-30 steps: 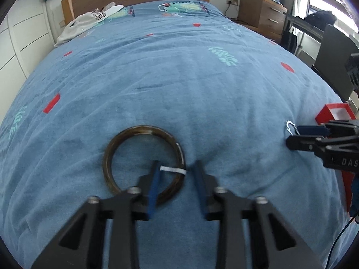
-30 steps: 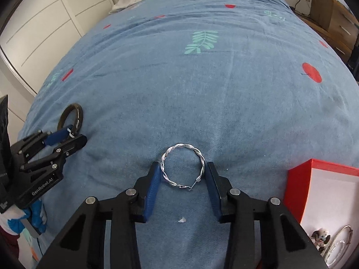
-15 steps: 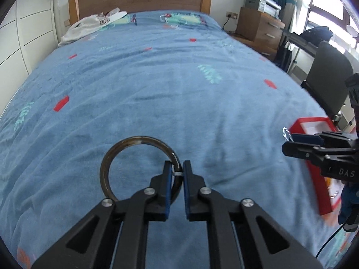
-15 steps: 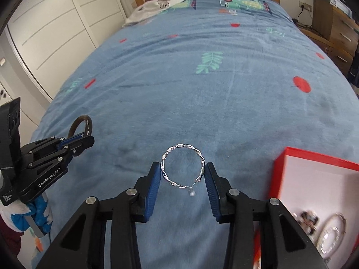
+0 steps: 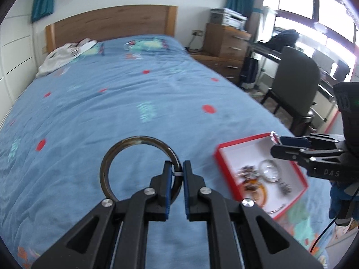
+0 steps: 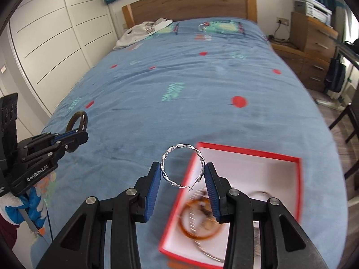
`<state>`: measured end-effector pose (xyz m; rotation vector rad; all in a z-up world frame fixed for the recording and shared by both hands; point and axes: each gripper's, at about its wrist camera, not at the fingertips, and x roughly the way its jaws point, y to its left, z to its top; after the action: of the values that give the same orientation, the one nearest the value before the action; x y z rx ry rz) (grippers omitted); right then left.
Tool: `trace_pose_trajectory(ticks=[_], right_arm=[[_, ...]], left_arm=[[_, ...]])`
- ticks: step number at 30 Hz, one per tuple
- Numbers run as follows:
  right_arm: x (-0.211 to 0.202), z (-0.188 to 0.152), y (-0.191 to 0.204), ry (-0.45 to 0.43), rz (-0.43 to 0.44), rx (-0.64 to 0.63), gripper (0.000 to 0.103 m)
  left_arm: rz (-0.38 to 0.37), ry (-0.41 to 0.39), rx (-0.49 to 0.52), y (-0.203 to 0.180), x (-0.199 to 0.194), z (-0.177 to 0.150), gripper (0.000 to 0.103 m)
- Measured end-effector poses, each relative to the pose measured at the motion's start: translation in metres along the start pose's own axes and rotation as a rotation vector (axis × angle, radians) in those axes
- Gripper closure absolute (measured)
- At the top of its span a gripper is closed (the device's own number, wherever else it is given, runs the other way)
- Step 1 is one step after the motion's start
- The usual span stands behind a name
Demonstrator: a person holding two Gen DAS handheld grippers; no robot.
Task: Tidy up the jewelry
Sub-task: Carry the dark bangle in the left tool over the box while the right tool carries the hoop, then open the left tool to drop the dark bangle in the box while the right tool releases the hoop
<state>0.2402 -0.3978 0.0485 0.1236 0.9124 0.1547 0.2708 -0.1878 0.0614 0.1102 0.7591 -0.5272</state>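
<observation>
My left gripper (image 5: 177,170) is shut on a dark brown bangle (image 5: 125,145) and holds it up above the blue bed; it also shows in the right wrist view (image 6: 69,139) with the bangle (image 6: 78,121). My right gripper (image 6: 182,179) is shut on a twisted silver hoop (image 6: 181,150), held above the left edge of the red box (image 6: 296,179). The box has a white inside with an amber bangle (image 6: 197,226) and other jewelry. In the left wrist view the box (image 5: 226,150) lies right of my left gripper, with the right gripper (image 5: 278,144) over it.
The blue bedspread (image 5: 134,94) covers the bed, with white clothing (image 5: 62,56) by the wooden headboard (image 5: 112,22). A wooden dresser (image 5: 226,42), a desk and a chair (image 5: 294,80) stand right of the bed. White wardrobe doors (image 6: 44,33) line the left.
The left gripper closed on the bangle and lifted it off the bed. Both grippers rose, and the right one carried the silver hoop rightward over the red box.
</observation>
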Motion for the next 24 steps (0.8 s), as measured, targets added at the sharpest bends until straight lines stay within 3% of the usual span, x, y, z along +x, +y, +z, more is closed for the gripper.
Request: trace_pose_trajectory(ticks=[6,12,24], right_arm=[[-0.016,-0.007,-0.041,0.002,-0.039,0.005,0.064],[0.0,-0.013,-0.086,0.039,-0.065,0.021,0.064],[0.058,-0.021,-0.137,0.1,-0.039,-0.024,0.063]], left_arm=[[-0.058,0.014,0.068,-0.068,0.022,0.013,0.094],[-0.105,0.051,0.119,-0.126,0.066,0.018,0.094],[-0.097,0.152,0.165,-0.162,0.15,0.001,0.094]])
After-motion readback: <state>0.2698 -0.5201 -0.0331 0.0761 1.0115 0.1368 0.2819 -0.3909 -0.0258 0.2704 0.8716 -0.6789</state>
